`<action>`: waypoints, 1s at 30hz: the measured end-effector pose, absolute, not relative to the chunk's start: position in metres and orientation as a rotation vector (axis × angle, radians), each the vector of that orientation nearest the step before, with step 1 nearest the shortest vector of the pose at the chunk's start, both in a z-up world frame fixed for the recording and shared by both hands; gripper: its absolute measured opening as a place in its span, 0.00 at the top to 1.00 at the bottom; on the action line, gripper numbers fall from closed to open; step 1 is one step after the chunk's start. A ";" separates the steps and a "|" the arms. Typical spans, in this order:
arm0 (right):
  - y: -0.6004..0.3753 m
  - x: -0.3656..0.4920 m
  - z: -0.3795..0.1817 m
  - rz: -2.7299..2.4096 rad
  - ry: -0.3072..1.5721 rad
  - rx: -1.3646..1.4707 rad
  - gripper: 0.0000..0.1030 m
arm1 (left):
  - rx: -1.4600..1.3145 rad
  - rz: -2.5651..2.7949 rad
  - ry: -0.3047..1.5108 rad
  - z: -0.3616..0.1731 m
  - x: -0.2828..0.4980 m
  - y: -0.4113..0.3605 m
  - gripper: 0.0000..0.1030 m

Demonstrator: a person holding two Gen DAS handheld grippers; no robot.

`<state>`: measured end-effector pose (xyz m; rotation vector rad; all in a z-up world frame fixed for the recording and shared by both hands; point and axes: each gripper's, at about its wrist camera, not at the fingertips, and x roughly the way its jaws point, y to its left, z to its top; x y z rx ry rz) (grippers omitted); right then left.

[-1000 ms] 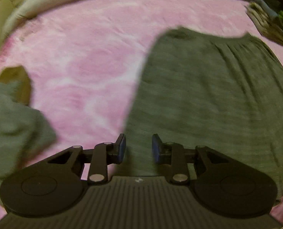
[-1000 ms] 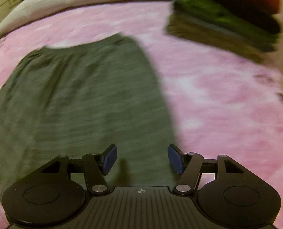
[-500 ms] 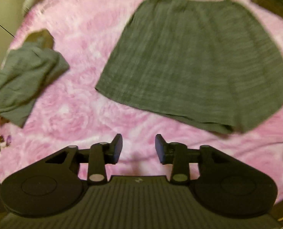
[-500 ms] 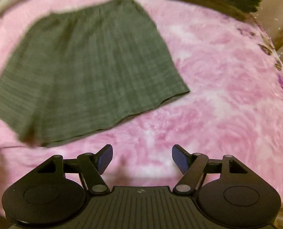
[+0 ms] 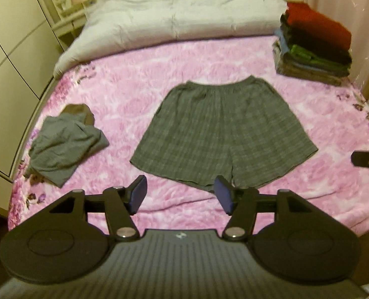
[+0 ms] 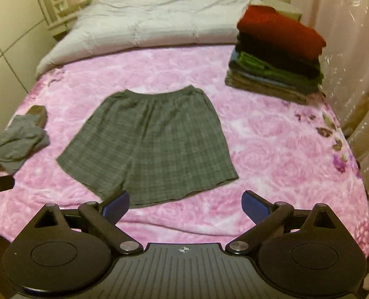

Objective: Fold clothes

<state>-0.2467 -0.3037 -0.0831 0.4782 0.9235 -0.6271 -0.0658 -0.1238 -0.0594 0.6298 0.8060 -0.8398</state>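
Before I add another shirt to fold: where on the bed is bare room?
Bare pink blanket lies between the plaid shorts and the folded stack. A narrower strip separates the shorts from the crumpled grey garment. The far right corner, holding the stack, is crowded.

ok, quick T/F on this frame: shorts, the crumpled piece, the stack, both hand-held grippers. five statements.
1. The grey plaid shorts lie spread flat on the pink blanket. True.
2. The left hand-held gripper is clamped on the shorts' hem. False: nothing is between its fingers, and its jaws are opening.
3. A crumpled grey garment lies apart from the shorts, towards the wardrobe side. True.
4. The folded stack has a green piece on top. False: a red piece tops it, with green lower down.
5. The right hand-held gripper holds a folded shirt. False: it is empty, its jaws opening.
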 end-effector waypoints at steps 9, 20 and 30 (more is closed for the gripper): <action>-0.286 -0.262 -0.072 -0.578 0.928 0.478 0.04 | 0.586 -0.818 0.754 -0.035 -0.087 -0.102 0.42; -0.272 -0.259 -0.063 -0.551 0.966 0.477 0.04 | 0.596 -0.811 0.773 -0.029 -0.088 -0.095 0.41; -0.262 -0.241 -0.058 -0.598 1.023 0.483 0.04 | 0.644 -0.851 0.814 -0.034 -0.067 -0.096 0.38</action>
